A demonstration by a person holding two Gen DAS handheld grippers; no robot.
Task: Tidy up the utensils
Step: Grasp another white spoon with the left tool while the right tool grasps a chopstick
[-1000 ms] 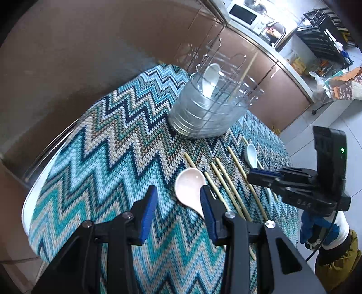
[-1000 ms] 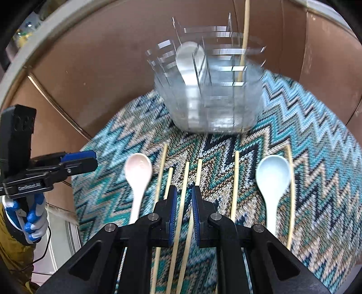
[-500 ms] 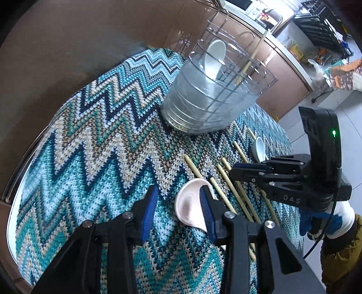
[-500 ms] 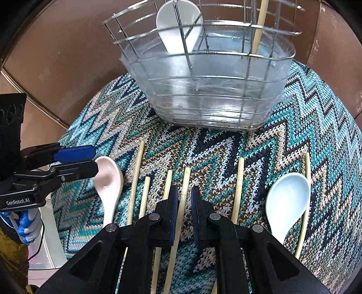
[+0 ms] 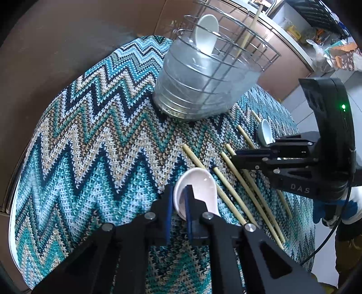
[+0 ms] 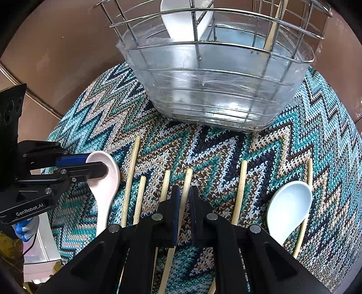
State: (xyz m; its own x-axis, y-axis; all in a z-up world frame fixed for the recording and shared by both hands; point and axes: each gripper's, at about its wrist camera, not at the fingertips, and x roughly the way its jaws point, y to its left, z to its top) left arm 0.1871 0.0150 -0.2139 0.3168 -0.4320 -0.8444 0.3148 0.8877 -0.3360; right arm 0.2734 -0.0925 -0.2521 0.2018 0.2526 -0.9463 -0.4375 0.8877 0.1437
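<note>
Two handheld grippers are working over a zigzag-patterned cloth [image 6: 294, 144]. Left gripper [image 5: 178, 204] is pinching the rim of a pink-white soup spoon [image 5: 199, 187] that is lying on the cloth. Right gripper [image 6: 184, 201] is squeezing a wooden chopstick [image 6: 186, 181] between nearly touching fingers. More chopsticks and a pale blue spoon [image 6: 287, 208] are lying alongside. Behind them a wire utensil basket [image 6: 217, 67] is holding a white spoon [image 6: 178, 20] and one chopstick.
</note>
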